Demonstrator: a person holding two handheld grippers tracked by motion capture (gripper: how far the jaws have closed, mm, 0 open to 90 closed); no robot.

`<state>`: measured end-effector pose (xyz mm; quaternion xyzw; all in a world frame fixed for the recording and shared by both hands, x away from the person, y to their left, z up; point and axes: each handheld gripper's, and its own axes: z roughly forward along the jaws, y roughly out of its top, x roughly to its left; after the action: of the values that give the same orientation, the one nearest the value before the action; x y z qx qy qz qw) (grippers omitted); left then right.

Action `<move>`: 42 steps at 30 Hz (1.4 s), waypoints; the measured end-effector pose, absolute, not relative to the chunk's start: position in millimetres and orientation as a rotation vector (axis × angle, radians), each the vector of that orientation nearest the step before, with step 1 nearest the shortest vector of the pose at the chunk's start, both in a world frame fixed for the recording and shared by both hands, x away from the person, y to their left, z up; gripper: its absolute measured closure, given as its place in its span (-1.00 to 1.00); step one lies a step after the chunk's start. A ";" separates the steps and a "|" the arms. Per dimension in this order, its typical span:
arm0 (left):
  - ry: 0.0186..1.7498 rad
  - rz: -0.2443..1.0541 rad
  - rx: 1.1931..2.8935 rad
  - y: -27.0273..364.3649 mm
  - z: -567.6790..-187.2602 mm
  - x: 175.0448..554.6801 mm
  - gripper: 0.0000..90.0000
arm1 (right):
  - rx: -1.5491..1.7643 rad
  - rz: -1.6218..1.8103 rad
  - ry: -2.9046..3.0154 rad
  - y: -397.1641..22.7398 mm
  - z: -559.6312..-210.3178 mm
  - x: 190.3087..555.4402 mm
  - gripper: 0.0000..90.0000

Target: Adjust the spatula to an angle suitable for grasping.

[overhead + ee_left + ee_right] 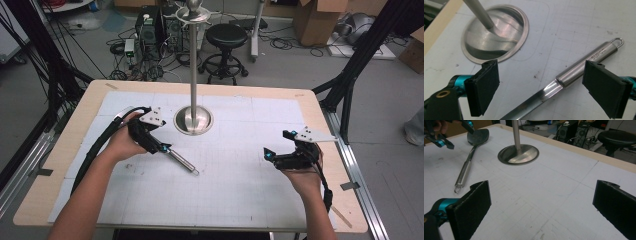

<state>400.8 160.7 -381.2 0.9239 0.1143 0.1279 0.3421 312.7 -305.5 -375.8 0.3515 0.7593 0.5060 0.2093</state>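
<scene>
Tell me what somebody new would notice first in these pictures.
Probably the tall steel stand rising from its round base at the back middle of the white mat. Next, the metal spatula lying flat on the mat in front of that base, with the left claw open above it, one jaw on each side of its shaft. The right claw hovers open over bare mat.

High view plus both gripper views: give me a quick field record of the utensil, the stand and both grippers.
utensil: steel-handled spatula with a dark blade, lying flat on the white gridded mat
handle end: wire hanging loop, pointing away from the stand
stand: polished steel pole on a round dished base, upright near the mat's far edge
left gripper: open, jaws either side of the spatula, not closed on it
right gripper: open, holding nothing, over bare mat
</scene>
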 end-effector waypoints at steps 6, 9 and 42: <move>0.282 0.296 2.512 154.8 -395.9 409.0 -0.64 | 0.988 1.416 2.106 -307.7 -376.1 312.0 -0.99; 0.251 0.275 2.562 151.5 -401.6 412.7 -0.64 | 0.990 1.413 2.107 -308.6 -377.2 312.3 -0.99; 0.074 -0.014 2.790 137.1 -412.2 406.0 0.55 | 0.993 1.410 2.105 -309.3 -378.3 310.8 -0.99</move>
<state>406.0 137.1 -412.2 0.9843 0.0263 -0.0051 0.1744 310.8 -309.3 -378.3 0.3568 0.7565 0.5068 0.2088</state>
